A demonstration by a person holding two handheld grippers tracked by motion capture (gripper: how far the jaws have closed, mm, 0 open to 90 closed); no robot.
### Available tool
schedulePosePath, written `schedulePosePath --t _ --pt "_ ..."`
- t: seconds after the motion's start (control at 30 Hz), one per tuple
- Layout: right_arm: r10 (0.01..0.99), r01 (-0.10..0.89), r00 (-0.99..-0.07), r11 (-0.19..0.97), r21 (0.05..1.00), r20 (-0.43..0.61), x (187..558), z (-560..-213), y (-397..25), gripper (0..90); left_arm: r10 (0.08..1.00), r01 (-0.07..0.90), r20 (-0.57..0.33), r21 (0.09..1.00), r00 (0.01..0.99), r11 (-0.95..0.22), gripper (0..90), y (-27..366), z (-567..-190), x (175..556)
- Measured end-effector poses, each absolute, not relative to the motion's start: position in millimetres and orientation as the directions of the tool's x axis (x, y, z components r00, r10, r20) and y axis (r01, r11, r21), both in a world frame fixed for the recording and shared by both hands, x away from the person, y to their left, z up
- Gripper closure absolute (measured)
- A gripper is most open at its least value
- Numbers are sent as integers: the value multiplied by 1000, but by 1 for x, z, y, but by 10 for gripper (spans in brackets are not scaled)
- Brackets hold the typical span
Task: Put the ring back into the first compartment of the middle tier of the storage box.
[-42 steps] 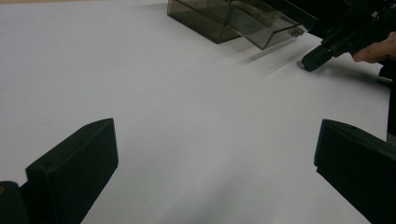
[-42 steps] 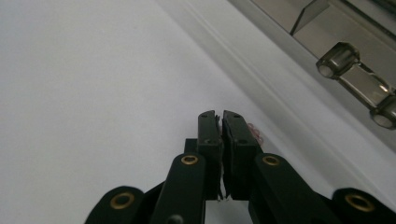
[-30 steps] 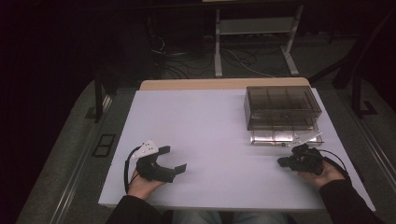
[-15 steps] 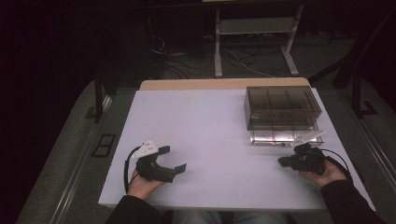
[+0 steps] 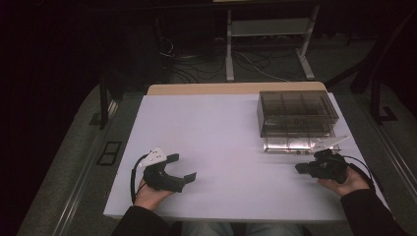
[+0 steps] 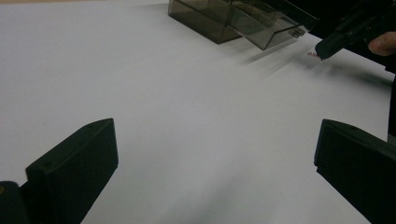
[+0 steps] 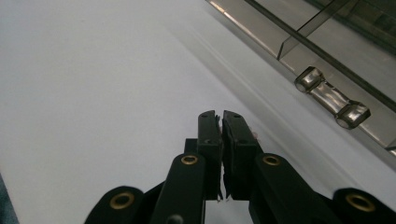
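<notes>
Our right tool [image 7: 219, 114] has its jaws pressed together; a thin pale sliver shows at their tips, but we cannot tell what it is. In the high view this right tool [image 5: 302, 168] hovers low over the white counter [image 5: 221, 132], just in front of the smoky clear box [image 5: 297, 113], whose lid [image 5: 300, 144] lies folded open toward us, its latch [image 7: 332, 97] near the jaws. Our left tool [image 5: 184, 167] sits well apart at the counter's near left, jaws spread wide over bare surface.
</notes>
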State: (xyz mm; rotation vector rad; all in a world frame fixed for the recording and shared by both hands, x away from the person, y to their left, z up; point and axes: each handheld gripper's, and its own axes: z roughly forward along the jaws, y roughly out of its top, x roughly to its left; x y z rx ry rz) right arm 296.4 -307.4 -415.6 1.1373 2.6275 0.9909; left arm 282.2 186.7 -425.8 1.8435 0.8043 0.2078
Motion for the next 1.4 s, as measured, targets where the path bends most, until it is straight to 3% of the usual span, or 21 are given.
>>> schedulePosePath --t 1.4 --pt "685 566 -718 468 679 126 296 -386 -316 851 615 425 -219 880 757 -210 0 186 -426 281"
